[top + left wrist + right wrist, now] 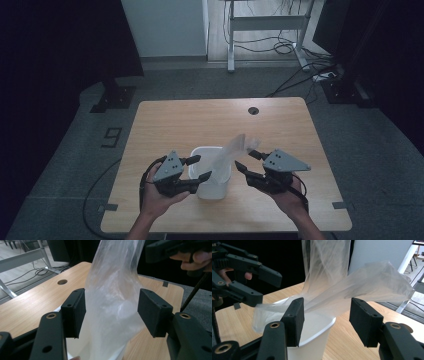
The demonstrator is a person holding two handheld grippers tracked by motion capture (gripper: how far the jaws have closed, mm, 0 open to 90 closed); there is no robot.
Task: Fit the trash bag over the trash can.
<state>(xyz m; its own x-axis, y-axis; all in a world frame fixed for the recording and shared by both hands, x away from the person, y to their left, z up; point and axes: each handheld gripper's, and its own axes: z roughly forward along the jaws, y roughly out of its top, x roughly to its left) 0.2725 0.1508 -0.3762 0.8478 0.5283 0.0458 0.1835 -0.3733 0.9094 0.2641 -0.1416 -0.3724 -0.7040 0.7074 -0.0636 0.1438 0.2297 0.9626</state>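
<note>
A white bin (212,179) stands on the wooden counter (170,125) near its front edge, between the two hands, and a clear plastic bag (231,150) rises out of its mouth and leans up toward the right. In the high view the left claw (198,168) sits just beside the bin's left rim with its jaws apart, one jaw above the rim and one against the near wall, while the right claw (247,160) waits to the right of the bin, jaws also apart, near the bag's raised top. Whether the right jaws touch the film cannot be told from there. The left gripper view adds the close detail: the bag (113,300) stands upright between the left claw's (112,312) pads (75,312) without being pinched, the film brushing the left pad, a gap showing before the right one, so this claw is released. It also shows the other hand's gripper at the top right and the counter's cable hole (62,281). The right gripper view shows the bag's (352,287) loose top fanning out above and behind the right claw (327,315), whose jaws stand wide and released, the bin's (312,340) rim below them, and the left gripper at the upper left beyond the bag.
</note>
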